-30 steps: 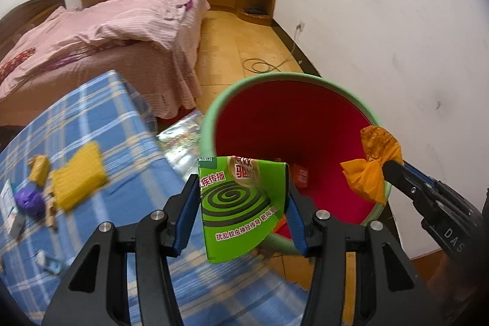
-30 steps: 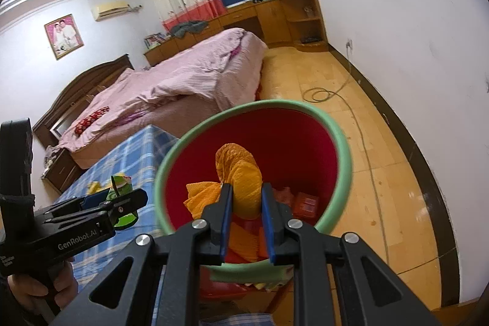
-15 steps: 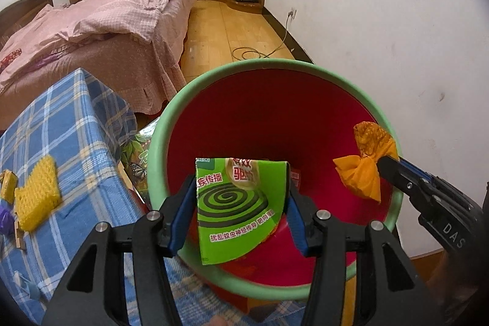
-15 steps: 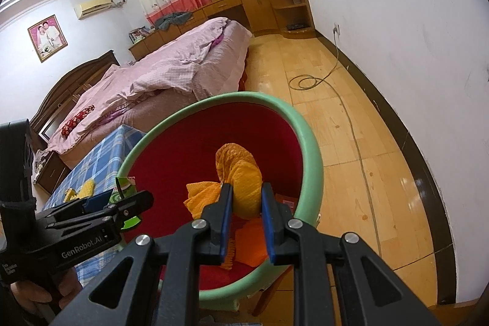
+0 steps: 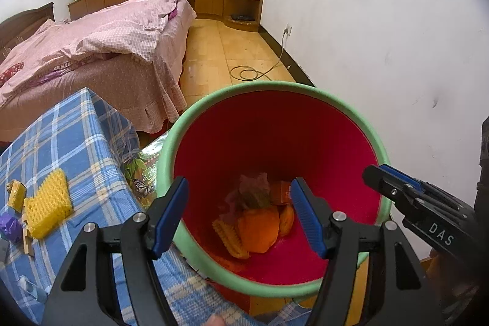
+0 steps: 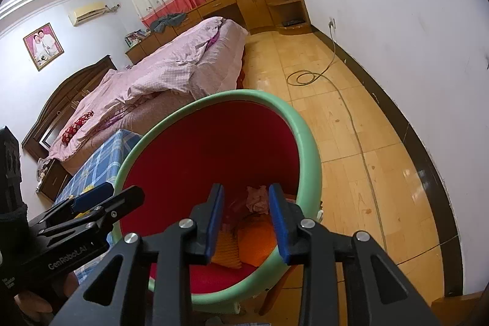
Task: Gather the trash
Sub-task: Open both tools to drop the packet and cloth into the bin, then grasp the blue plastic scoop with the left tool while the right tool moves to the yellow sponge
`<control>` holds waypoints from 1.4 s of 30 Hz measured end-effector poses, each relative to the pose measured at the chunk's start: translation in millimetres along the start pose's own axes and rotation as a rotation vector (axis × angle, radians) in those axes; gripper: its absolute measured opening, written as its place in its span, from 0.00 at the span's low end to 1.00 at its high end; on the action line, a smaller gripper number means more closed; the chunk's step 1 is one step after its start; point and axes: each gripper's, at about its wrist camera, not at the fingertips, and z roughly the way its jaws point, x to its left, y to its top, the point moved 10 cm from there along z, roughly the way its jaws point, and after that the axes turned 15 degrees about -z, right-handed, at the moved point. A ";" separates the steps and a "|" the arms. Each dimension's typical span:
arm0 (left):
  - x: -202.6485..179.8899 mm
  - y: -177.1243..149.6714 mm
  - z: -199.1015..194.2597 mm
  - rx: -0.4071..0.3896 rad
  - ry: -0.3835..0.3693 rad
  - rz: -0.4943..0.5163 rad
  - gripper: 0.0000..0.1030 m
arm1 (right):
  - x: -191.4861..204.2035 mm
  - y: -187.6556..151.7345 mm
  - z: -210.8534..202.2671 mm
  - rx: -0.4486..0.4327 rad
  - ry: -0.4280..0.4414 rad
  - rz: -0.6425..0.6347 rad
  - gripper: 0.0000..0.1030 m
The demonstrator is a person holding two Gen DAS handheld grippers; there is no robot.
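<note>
A red bin with a green rim (image 5: 195, 115) (image 6: 308, 136) stands beside the table. Orange wrappers (image 5: 259, 225) (image 6: 256, 237) and a crumpled pink paper (image 6: 256, 197) lie at its bottom. My left gripper (image 5: 240, 217) is open and empty above the bin's mouth. My right gripper (image 6: 246, 220) is open and empty above the bin too; it shows at the right of the left wrist view (image 5: 394, 185). The green mosquito-coil box is not visible.
A blue plaid table (image 5: 76, 142) at the left holds a yellow sponge-like piece (image 5: 45, 206), a purple wrapper (image 5: 9, 225) and small scraps. A printed bag (image 5: 146, 173) sits between table and bin. A pink bed (image 5: 107, 45), wooden floor and a cable (image 5: 250, 72) lie beyond.
Both grippers have opened. The green coil box has left my left gripper and the orange wrapper has left my right gripper; orange wrappers now lie in the bin.
</note>
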 end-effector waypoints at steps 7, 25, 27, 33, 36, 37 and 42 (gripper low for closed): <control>8.6 0.6 -21.7 -0.018 -0.001 -0.011 0.67 | 12.8 4.5 -13.1 -0.027 0.006 -0.009 0.34; 72.1 -6.4 -95.3 -0.098 0.046 -0.107 0.67 | 94.3 5.5 -46.8 -0.073 0.080 -0.079 0.47; 83.3 -8.7 -100.8 -0.102 0.059 -0.119 0.67 | 104.5 4.0 -48.2 -0.070 0.089 -0.089 0.48; 124.5 -17.1 -112.9 -0.107 0.105 -0.175 0.67 | 136.4 -2.8 -45.8 -0.056 0.122 -0.112 0.51; 147.7 -22.4 -115.8 -0.109 0.143 -0.201 0.67 | 148.0 -6.6 -44.0 -0.048 0.132 -0.121 0.53; 157.5 -24.7 -116.4 -0.108 0.161 -0.217 0.67 | 151.4 -7.8 -43.2 -0.046 0.134 -0.124 0.55; 196.4 -33.4 -116.3 -0.104 0.208 -0.282 0.76 | 166.0 -13.4 -36.8 -0.025 0.145 -0.144 0.55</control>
